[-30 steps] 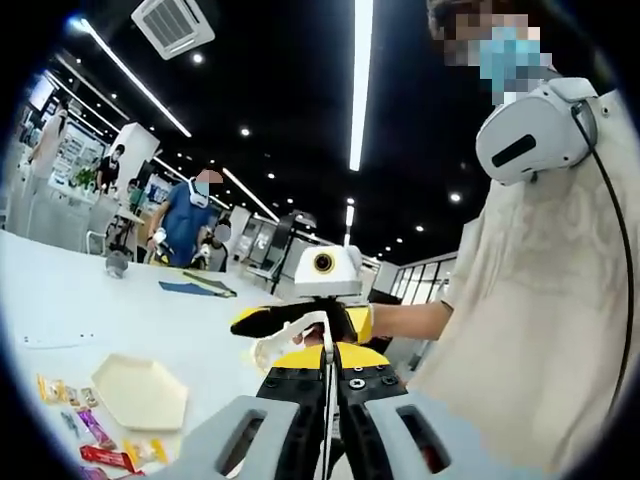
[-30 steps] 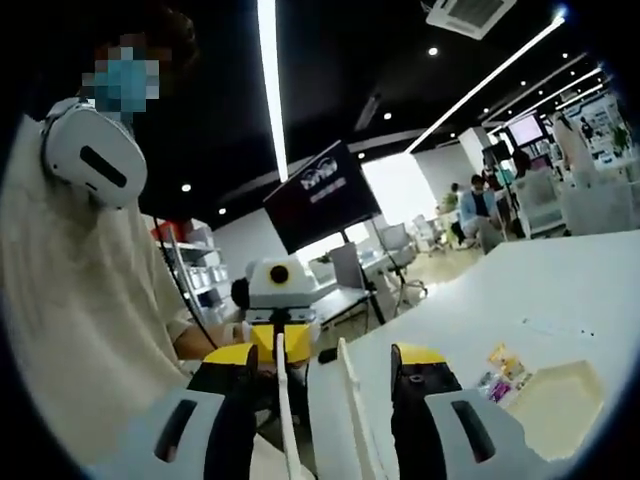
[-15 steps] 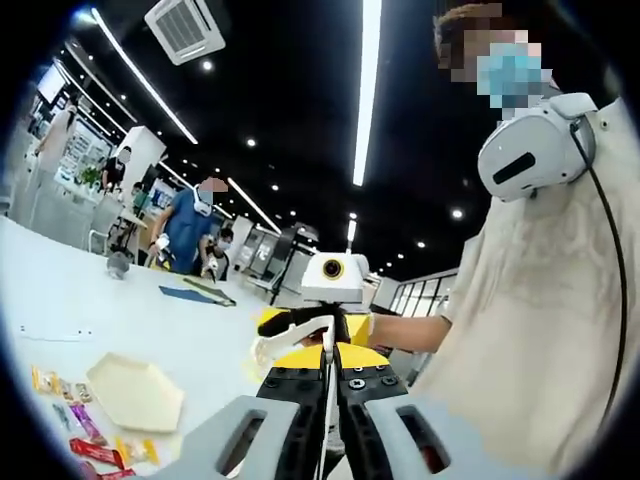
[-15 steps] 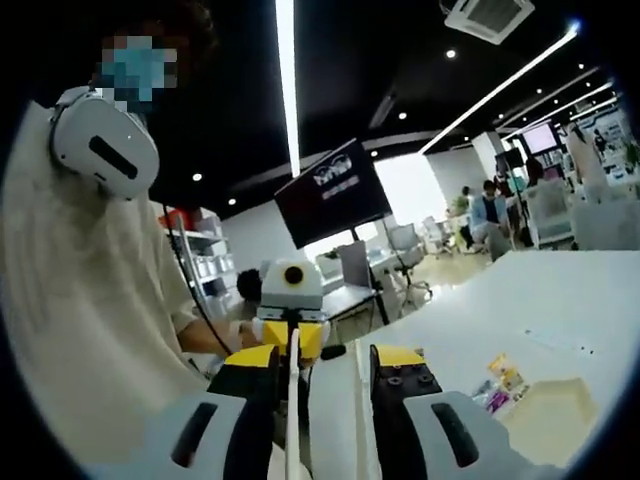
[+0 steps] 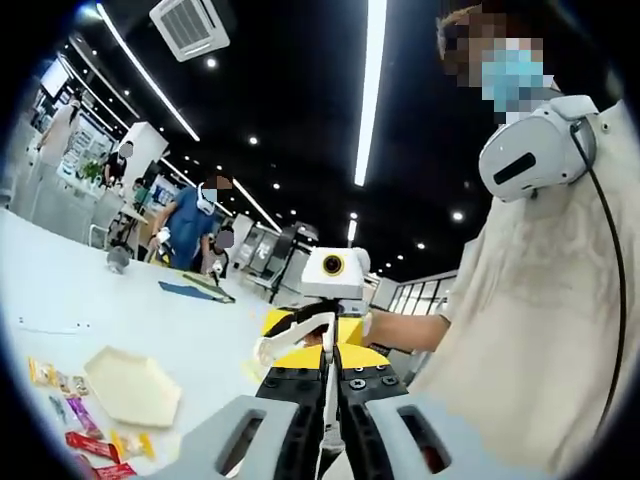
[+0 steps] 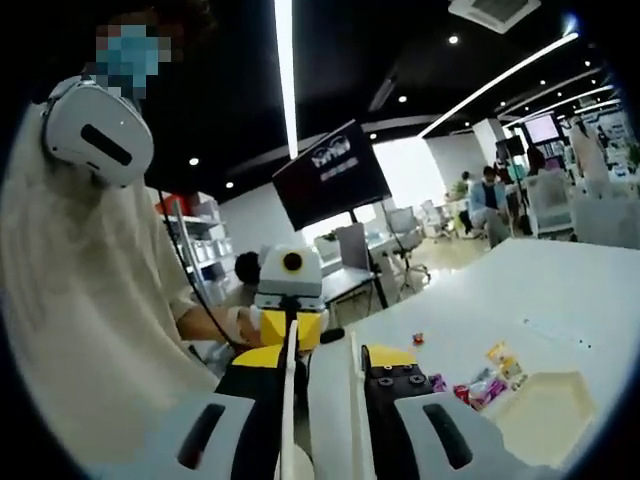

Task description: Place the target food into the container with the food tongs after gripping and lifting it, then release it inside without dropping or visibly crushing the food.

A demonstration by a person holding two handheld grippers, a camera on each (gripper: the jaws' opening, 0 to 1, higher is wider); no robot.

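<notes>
The left hand-held gripper (image 5: 328, 385) pinches the white food tongs (image 5: 290, 337); the right hand-held gripper (image 6: 322, 375) clamps their arms too. Wrapped snacks (image 5: 88, 443) lie on the white counter (image 5: 120, 315) beside the hexagonal container (image 5: 132, 385).

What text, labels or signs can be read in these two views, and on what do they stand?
None can be read.
Dark wall screen: a white logo or word, too blurred to read.
Snack packets beside the hexagonal tray: print too small to read.
Wall displays in the far background: too small to read.
</notes>
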